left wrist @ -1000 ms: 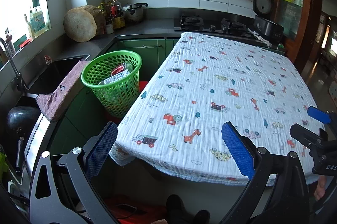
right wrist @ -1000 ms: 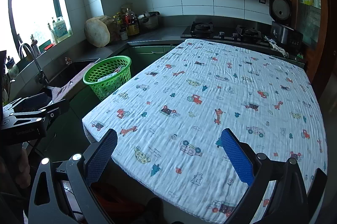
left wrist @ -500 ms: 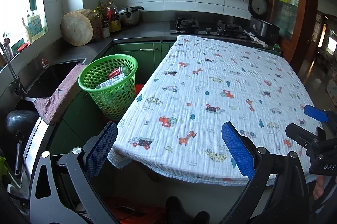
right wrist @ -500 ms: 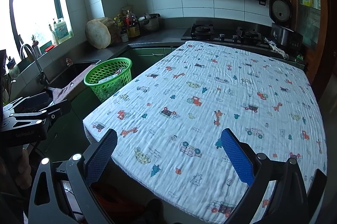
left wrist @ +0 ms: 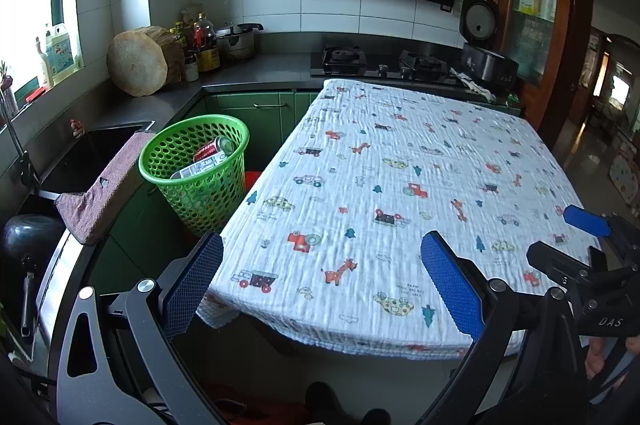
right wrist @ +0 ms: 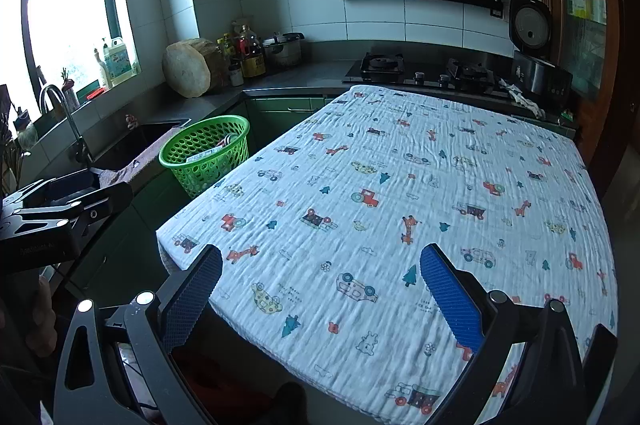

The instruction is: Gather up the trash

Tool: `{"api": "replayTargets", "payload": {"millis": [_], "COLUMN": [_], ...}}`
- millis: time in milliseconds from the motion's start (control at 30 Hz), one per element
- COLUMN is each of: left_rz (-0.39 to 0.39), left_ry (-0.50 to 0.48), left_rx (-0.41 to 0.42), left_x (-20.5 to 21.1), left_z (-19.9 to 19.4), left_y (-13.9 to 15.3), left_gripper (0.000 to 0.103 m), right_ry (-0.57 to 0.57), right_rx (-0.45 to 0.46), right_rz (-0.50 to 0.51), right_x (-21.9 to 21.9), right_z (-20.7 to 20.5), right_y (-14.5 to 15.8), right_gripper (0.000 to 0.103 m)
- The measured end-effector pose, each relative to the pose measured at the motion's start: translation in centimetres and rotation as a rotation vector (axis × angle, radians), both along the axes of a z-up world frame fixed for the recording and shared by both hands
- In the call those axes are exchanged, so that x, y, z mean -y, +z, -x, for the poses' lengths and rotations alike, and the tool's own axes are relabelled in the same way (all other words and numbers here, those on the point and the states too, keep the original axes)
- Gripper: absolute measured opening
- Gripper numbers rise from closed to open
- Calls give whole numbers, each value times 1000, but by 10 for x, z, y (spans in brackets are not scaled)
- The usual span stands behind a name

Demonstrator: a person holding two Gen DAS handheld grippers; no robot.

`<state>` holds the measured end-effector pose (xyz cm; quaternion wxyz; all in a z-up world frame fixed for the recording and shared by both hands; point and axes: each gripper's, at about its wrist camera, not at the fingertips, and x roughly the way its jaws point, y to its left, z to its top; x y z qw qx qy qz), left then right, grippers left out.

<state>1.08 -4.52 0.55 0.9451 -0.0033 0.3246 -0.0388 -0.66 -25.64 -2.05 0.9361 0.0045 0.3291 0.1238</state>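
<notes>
Beside table edge [left wrist: 360, 341], green basket [left wrist: 196, 177], left gripper [left wrist: 322, 285] and right gripper [right wrist: 320, 289] agape, empty

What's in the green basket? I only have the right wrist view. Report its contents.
Observer: In the left wrist view, a red can and a printed pack lie inside the green basket.
Operator: Give me the left gripper's state.
Observer: The left gripper is open, with nothing between its fingers, and it points at the patterned tablecloth.
Operator: Check the sink side, low down.
Observer: A dark round pan sits at the near end of the sink. Your view does not show it.
</notes>
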Motion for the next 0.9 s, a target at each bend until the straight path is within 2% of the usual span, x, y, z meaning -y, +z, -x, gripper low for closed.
{"api": "replayTargets", "payload": {"millis": [900], "left_rz": [8], "left_ry": [-10], "left_rx": [-14], "left_x": [1], "left_z": [-1], "left_y": [-2], "left_gripper": [98], "right_ry": [2], "right_rx": [12], "right_rz": [0], "right_x": [-1], "right_z": [1], "right_y": [4], "right_gripper": [96]}}
